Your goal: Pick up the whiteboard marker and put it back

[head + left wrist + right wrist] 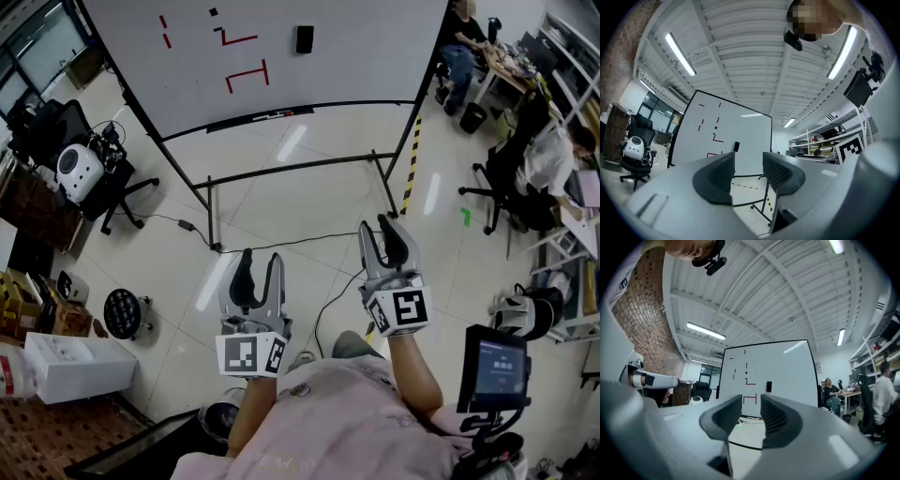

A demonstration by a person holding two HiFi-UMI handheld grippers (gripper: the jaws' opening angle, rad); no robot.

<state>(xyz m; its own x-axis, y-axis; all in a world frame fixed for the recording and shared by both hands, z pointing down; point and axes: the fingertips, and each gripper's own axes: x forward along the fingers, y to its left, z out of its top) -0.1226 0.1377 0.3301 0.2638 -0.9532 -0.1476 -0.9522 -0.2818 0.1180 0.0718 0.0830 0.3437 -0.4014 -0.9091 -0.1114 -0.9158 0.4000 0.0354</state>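
The person stands well back from the whiteboard [281, 47], so the step in hand looks like the approach, with nothing picked up yet. The left tool [255, 258] is raised in front of the body with its jaws apart, and only the distant board and floor show in the gap. The right tool [386, 225] is held slightly higher and further forward, its jaws also apart though by a narrower gap, and it is empty too. The likely marker [272, 114] is a thin dark-and-red shape lying on the ledge [206, 127] along the board's bottom edge, below the red lines [246, 77] and the black block [305, 38] stuck to the board. It is too small to identify for certain. Its long axis appears to run along the ledge, parallel to the board's lower edge and roughly left to right in the head view. Which end carries the cap cannot be made out. To do this step well, the person should probably walk up square to the board, minding the cable [281, 242] on the floor and the stand's feet. One tool should be picked, with its jaws opened wider than the barrel. The jaws should close across the barrel near its middle, at right angles to its length, coming in from the front and slightly above so the lower jaw clears the ledge lip. A grip near one end could let it swing or roll off.
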